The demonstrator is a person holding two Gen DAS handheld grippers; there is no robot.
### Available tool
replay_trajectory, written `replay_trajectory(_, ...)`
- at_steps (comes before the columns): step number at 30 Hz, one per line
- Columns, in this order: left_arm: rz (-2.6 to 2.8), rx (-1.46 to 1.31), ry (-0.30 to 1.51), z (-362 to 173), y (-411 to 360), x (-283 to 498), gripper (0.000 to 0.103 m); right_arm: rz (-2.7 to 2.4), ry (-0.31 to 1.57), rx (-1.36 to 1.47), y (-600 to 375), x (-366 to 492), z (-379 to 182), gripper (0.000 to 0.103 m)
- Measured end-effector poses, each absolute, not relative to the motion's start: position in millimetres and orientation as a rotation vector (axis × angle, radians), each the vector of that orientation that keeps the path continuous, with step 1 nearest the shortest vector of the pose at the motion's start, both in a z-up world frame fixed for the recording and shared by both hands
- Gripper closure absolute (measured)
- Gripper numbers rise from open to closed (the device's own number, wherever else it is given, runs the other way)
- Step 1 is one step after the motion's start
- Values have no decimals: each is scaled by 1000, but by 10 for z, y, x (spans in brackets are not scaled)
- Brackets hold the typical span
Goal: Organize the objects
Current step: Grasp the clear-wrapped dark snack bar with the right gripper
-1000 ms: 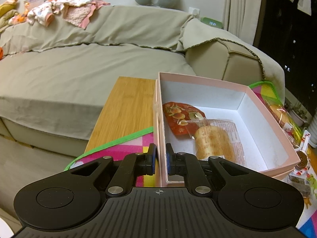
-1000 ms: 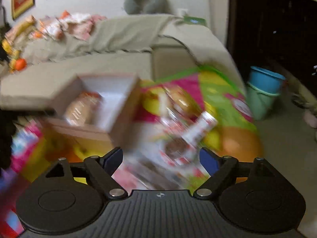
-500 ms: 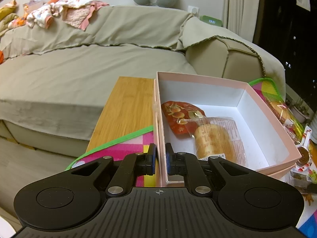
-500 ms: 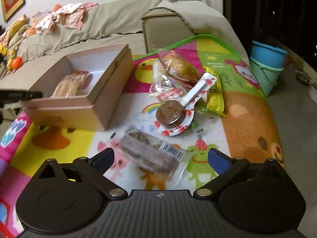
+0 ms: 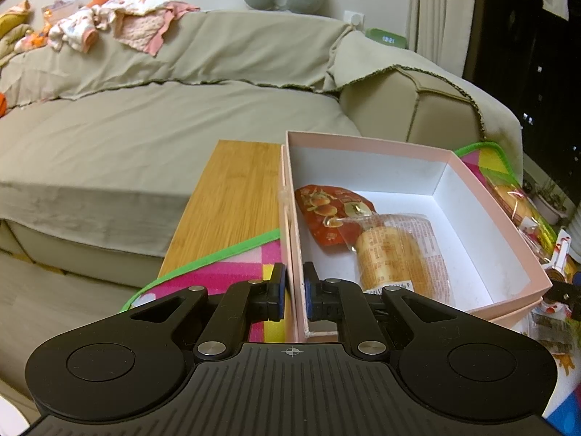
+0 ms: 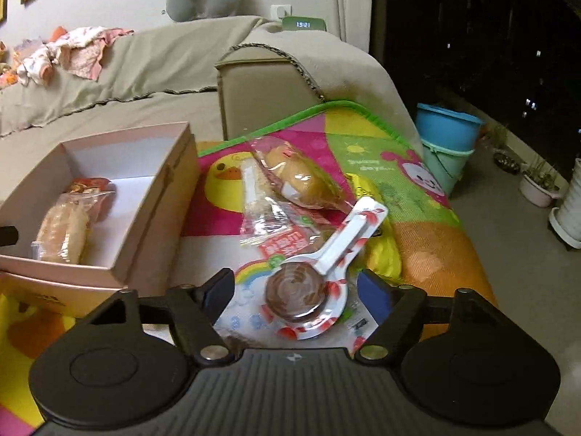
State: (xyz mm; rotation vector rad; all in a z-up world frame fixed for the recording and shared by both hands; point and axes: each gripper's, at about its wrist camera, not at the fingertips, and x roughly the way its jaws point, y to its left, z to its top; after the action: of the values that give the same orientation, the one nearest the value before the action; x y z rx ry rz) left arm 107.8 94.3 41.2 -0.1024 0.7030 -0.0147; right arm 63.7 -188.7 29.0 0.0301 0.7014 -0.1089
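Observation:
My left gripper (image 5: 294, 290) is shut on the near left wall of the pink box (image 5: 366, 141). Inside the box lie a wrapped bread roll (image 5: 395, 258) and a red snack packet (image 5: 330, 210). My right gripper (image 6: 294, 290) is open, its fingers either side of a spoon-shaped chocolate candy pack (image 6: 319, 279) on the colourful mat (image 6: 381, 167). Beyond the spoon lie a wrapped bun (image 6: 301, 174) and a clear red-printed packet (image 6: 268, 225). The box (image 6: 159, 189) stands left of them, with the roll (image 6: 63, 232) in it.
A beige sofa (image 5: 145, 116) runs behind the mat, with clothes (image 5: 120, 21) on its back. A wooden board (image 5: 232, 200) lies left of the box. Stacked blue and green buckets (image 6: 446, 138) stand on the floor at right, with plant pots (image 6: 541, 185) beyond.
My right gripper has swung right and moved forward over the mat; the dark snack bar has passed under it and the spoon candy now lies between its fingers. The left gripper keeps its hold.

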Motion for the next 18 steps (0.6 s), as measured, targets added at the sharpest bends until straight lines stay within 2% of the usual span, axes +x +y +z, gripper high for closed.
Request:
replay_trajectory(3,-14,-104,701,410,950,1076,91,-80,695,62,-1966,541,308,34)
replay_trajectory(4,-15,-107,700,406,952,1077,91,-62,703,105,-2047,509,312,46)
replay_trajectory(5,-15,-110,700,408,965,1073,91,-46,716,155,-2136,478,314,51)
replay_trajectory(12,-17,-115,701,407,965,1074,91,31,783,497,-2711,325,143,52)
replay_trajectory(18,-18,-113,701,404,976,1073,91,133,843,367,-2387,62,170,52)
